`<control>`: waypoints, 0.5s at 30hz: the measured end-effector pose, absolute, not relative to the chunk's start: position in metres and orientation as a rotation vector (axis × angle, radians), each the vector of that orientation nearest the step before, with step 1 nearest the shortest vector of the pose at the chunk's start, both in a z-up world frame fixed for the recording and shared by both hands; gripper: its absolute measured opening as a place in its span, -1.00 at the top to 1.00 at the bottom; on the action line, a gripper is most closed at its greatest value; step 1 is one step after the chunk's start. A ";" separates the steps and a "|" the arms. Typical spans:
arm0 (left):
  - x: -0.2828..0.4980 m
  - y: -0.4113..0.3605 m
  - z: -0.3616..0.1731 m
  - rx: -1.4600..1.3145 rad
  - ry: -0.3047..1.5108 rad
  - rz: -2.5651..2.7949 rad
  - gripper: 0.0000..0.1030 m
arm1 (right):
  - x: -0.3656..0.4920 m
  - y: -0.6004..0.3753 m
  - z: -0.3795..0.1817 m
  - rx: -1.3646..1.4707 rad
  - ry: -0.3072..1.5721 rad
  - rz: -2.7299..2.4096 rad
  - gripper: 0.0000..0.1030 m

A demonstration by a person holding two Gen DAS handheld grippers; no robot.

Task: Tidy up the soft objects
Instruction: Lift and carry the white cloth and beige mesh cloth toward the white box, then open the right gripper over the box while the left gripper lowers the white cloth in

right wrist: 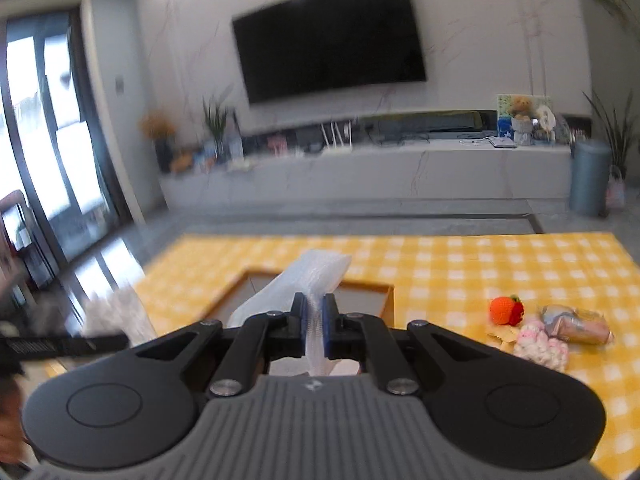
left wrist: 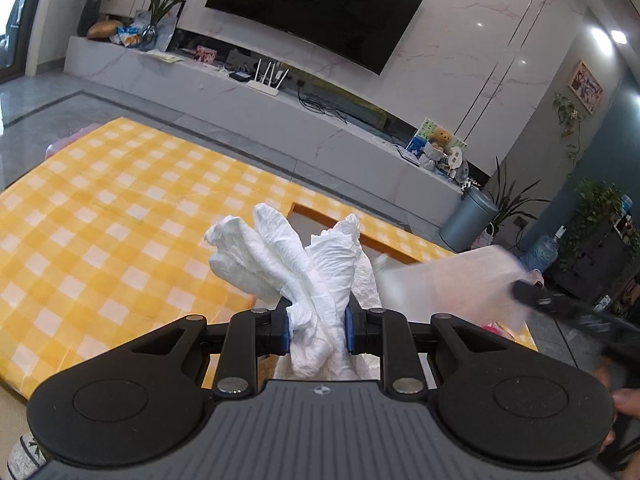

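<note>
My left gripper is shut on a crumpled white tissue that fans out above its fingers, held over the yellow checked table. My right gripper is shut on a flat white sheet of tissue, held above a wooden box. In the left wrist view that sheet shows blurred at the right, with the right gripper at its end. The crumpled tissue also shows blurred at the left of the right wrist view.
An orange crocheted fruit, a pink and white plush and a wrapped packet lie on the table at the right. The wooden box rim sits by the table's far edge. A TV console and a grey bin stand beyond.
</note>
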State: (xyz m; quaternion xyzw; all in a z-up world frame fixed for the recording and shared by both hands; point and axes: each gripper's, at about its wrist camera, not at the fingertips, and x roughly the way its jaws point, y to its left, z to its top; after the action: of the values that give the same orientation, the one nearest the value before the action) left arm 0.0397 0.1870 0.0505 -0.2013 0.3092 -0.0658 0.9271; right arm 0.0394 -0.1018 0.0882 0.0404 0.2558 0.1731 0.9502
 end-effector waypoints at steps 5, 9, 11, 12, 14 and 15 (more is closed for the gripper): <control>0.039 0.197 0.046 -0.452 0.622 -0.157 0.48 | 0.073 -0.061 0.075 -0.133 0.560 0.299 0.90; 0.042 0.199 0.042 -0.454 0.629 -0.133 0.48 | 0.110 -0.056 0.076 0.001 0.611 0.374 0.90; 0.043 0.200 0.039 -0.454 0.636 -0.122 0.48 | 0.124 -0.046 0.078 0.057 0.631 0.392 0.90; 0.044 0.200 0.038 -0.454 0.640 -0.118 0.48 | 0.131 -0.042 0.076 0.066 0.643 0.394 0.90; 0.045 0.201 0.037 -0.452 0.646 -0.113 0.48 | 0.146 -0.033 0.065 0.035 0.696 0.379 0.90; 0.045 0.201 0.036 -0.452 0.647 -0.111 0.48 | 0.153 -0.026 0.057 -0.002 0.732 0.360 0.90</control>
State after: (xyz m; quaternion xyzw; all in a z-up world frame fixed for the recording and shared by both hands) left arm 0.0449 0.2007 0.0363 -0.2201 0.3151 -0.0541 0.9216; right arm 0.1533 -0.0256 0.0571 -0.0011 0.3560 0.1749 0.9180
